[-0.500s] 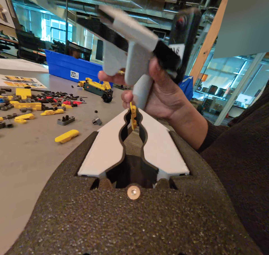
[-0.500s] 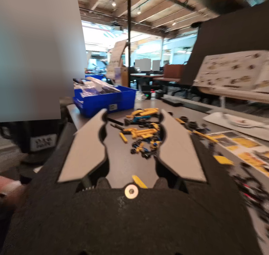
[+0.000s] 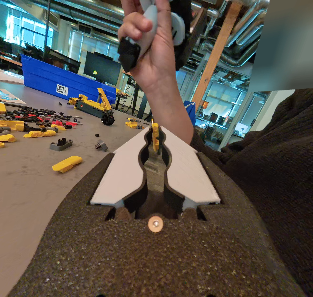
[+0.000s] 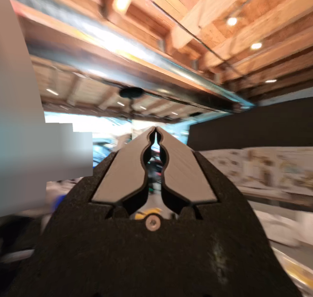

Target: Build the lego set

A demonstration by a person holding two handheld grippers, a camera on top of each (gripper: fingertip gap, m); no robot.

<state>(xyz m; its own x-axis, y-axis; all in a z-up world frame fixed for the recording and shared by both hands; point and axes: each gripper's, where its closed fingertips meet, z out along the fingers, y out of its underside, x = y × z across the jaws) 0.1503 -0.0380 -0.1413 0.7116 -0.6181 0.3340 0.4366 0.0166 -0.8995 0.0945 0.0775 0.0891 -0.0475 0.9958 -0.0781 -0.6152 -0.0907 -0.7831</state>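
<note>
Left wrist view: left tongs (image 3: 155,129) clamped on yellow piece (image 3: 155,136); right tongs (image 4: 155,128) pressed together, empty.

A grey desk (image 3: 33,178) carries a scatter of small yellow, black and red building pieces (image 3: 39,117) at its left. Nearer lie a curved yellow piece (image 3: 67,163), a grey block with black pegs (image 3: 61,144) and a small grey part (image 3: 101,145), each apart from the others. A half-built yellow and dark model (image 3: 92,105) on a black wheel (image 3: 107,119) stands before a blue bin (image 3: 42,78). Behind are a dark monitor (image 3: 101,67), a wooden post (image 3: 215,51) and silver ducts (image 3: 245,26). The right wrist view, blurred, shows wooden ceiling beams (image 4: 220,26).
</note>
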